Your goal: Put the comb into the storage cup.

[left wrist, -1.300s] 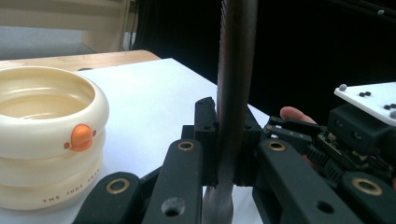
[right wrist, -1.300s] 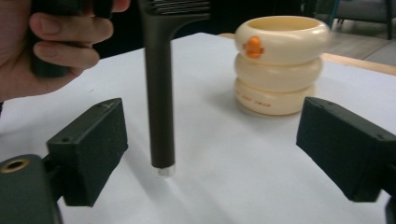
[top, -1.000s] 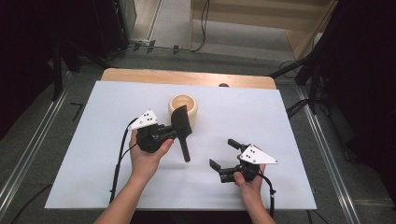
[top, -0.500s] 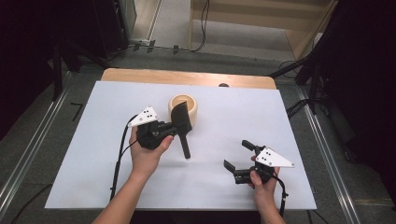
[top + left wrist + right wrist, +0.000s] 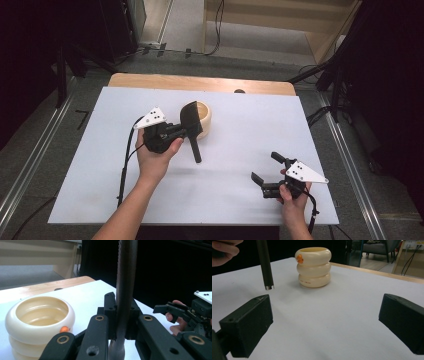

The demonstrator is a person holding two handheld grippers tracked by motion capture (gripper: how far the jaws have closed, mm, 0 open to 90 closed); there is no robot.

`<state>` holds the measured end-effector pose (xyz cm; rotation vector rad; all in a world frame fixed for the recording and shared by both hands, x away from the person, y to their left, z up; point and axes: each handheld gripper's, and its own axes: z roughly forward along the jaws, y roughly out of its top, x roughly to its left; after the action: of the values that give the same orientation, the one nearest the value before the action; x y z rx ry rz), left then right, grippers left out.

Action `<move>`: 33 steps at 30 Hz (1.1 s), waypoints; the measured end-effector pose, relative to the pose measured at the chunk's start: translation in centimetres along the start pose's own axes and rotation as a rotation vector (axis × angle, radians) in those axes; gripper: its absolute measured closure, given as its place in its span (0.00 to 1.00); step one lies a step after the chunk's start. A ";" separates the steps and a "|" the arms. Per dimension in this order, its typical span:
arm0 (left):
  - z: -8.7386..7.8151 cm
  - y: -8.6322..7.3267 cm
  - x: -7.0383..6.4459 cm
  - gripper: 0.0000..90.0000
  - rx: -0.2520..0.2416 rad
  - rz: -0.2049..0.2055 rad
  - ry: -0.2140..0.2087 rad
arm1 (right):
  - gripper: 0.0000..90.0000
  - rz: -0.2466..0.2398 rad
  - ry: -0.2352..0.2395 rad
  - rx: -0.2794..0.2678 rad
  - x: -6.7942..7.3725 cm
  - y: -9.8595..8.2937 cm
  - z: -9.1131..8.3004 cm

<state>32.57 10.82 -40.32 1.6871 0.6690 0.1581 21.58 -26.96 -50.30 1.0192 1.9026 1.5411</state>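
Dim room, lit worktop

White-covered worktop (image 5: 310, 125), bare wood edge (image 5: 200, 82) at 12 o'clock. Grey floor (image 5: 190, 30) beyond, cables (image 5: 217, 25) trailing. Pale wooden furniture (image 5: 280, 20) at 1 o'clock. Metal rails (image 5: 30, 165) at 9 and 3. Dark surroundings.

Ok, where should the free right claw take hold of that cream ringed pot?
Probably the cream pot by its upper rim wall, from above on its right side: it stands upright and open-topped, the open right claw is empty, and the left claw holds a black spatula beside its left.
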 end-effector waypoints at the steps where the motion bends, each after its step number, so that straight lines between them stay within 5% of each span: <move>1: 0.0 0.1 0.1 0.93 -0.001 -0.003 -0.002 | 0.00 0.003 -0.001 0.003 -0.1 -0.1 -0.2; 33: 0.9 3.1 1.7 0.93 -0.028 0.005 0.046 | 0.00 0.025 -0.065 0.015 -2.7 -1.9 -4.6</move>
<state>35.42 10.65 -38.06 1.6626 0.6943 0.2098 19.28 -32.02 -51.23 1.0898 1.8663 1.4920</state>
